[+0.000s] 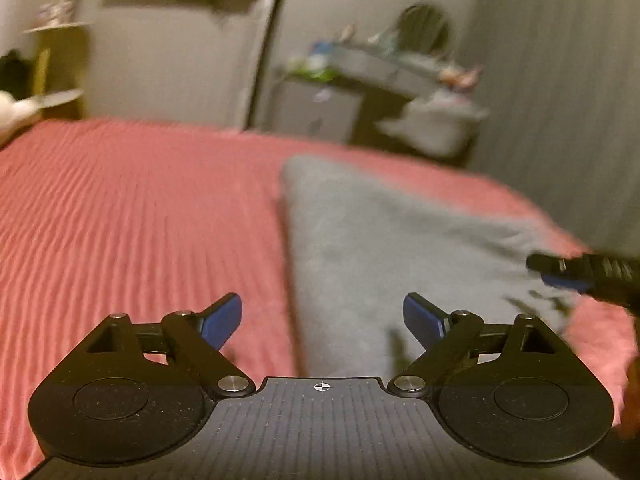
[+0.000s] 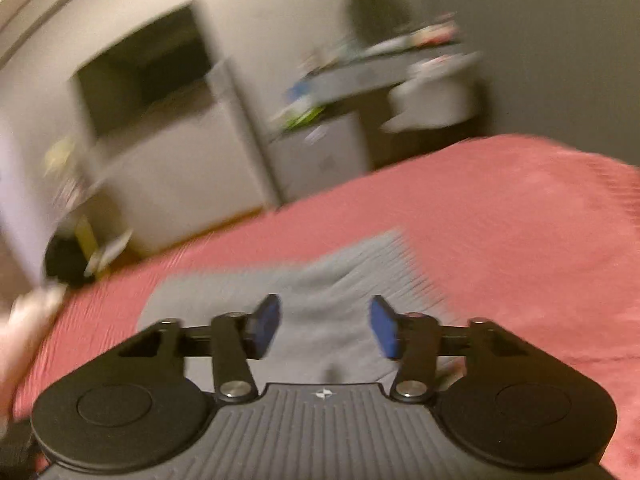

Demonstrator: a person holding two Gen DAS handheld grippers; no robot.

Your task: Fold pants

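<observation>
Grey pants [image 1: 384, 248] lie flat on a pink ribbed bedspread [image 1: 132, 216], stretching away from me on the right half of the left wrist view. My left gripper [image 1: 322, 320] is open and empty, above the pants' near left edge. My right gripper [image 1: 560, 276] reaches in from the right over the pants. In the right wrist view the right gripper [image 2: 324, 326] is open and empty just above the grey pants [image 2: 320, 276], which lie on the bedspread [image 2: 520, 216]. Both views are motion-blurred.
Beyond the bed stand a white cabinet [image 1: 168, 68], a small grey unit [image 1: 320, 112] and a cluttered shelf [image 1: 384, 60] with a white bag [image 1: 440, 120]. A curtain [image 1: 560, 80] hangs at the right. A white soft object [image 1: 12, 112] sits at the bed's far left.
</observation>
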